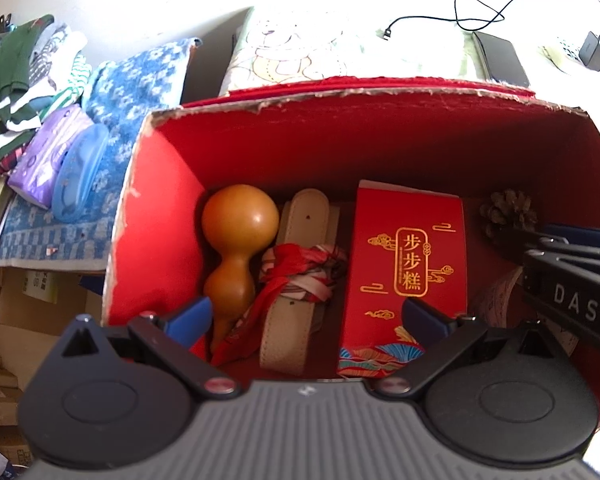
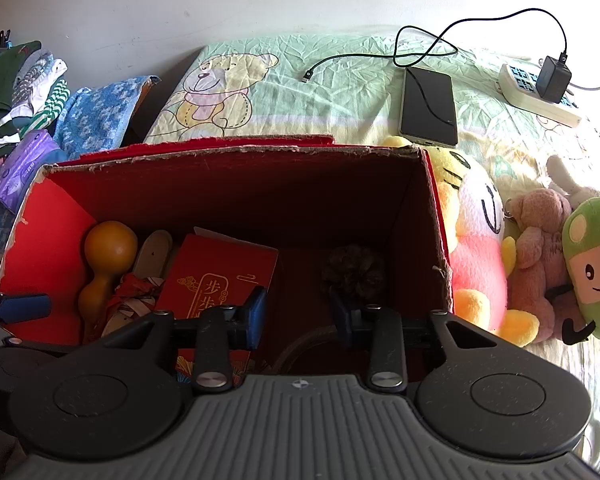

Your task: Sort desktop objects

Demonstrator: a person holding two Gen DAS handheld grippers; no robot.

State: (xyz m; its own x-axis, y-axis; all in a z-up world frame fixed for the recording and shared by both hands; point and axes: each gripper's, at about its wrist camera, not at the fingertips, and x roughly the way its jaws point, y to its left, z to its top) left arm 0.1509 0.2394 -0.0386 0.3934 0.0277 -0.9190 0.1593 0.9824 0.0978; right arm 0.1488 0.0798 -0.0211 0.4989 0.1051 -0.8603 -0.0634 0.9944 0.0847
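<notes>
A torn red cardboard box already holds a tan gourd, a beige leather belt, a red patterned scarf, a red gift packet and a brown pinecone. The left gripper and right gripper hover over it, fingers released, empty. Plush toys and a black phone lie outside, seemingly unsorted.

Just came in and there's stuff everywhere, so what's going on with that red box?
A person is sorting things into the red box with two handheld grippers. Both hover over it, holding nothing: the left gripper and the right gripper are open. Inside lie a gourd, a belt with a red scarf, a red gift box and a pine cone. Plush toys and a phone remain outside on the bed.
</notes>
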